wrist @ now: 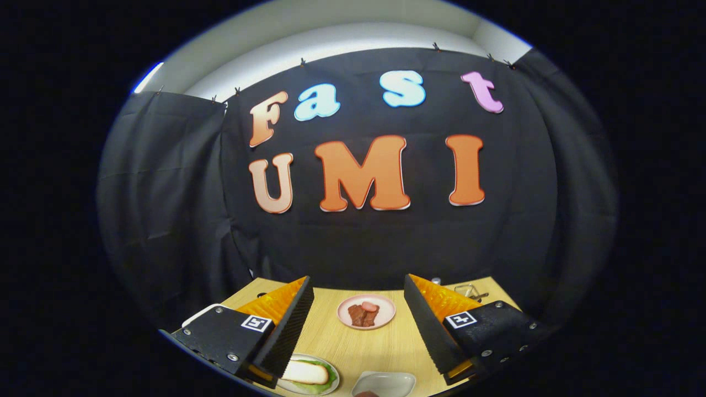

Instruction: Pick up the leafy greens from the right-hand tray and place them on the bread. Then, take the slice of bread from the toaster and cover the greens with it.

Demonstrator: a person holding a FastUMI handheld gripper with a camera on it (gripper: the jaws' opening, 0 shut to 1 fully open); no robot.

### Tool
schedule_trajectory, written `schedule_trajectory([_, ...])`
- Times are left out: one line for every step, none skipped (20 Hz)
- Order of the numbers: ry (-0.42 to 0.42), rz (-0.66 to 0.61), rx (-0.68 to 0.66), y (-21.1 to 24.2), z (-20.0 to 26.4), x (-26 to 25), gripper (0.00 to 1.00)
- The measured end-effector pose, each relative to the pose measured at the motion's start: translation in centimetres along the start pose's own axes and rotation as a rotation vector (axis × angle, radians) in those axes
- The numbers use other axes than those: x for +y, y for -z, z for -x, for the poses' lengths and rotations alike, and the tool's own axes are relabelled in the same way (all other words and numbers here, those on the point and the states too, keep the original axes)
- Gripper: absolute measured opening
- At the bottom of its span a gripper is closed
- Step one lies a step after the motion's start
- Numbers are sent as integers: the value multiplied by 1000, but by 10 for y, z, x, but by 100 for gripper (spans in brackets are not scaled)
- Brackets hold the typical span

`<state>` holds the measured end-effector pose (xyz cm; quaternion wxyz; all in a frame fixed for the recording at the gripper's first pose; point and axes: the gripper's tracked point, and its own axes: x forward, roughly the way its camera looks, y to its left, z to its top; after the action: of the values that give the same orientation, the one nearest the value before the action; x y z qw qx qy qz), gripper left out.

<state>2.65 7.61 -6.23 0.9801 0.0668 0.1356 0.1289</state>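
Note:
My gripper (357, 278) is open and holds nothing, raised well above the wooden table (380, 347) and facing the black booth wall. Below the left finger (287, 325) sits a white plate (331, 386). On it a pale slice of bread (305, 373) lies on top of leafy greens (326, 368), whose green edge shows around the bread. The left finger hides part of this plate.
A pink plate (366, 311) with brown and reddish meat pieces stands between the fingers, farther back. A small pale dish (384, 383) with something dark lies nearest. A metal wire object (469, 290) shows behind the right finger, and a white edge (196, 315) behind the left.

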Motion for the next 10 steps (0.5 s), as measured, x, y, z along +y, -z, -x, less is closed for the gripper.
schedule_trajectory([19,20,-25,-11,3,-3,98])
schedule_trajectory([37,42,-49,-21,7,-7,98])
schedule_trajectory([46,61,-78,-34,11,-7,98])
schedule_trajectory([60,76,-105,-45,14,-8,98])
schedule_trajectory([70,86,-127,-54,19,-8,98])
schedule_trajectory([79,94,-148,-61,22,-9,98])
schedule_trajectory([85,104,-170,-68,28,-5,98])
schedule_trajectory([93,113,-193,-74,32,-4,98])
schedule_trajectory([100,119,-213,-78,40,-6,98])
schedule_trajectory([103,125,-229,-83,42,-4,99])
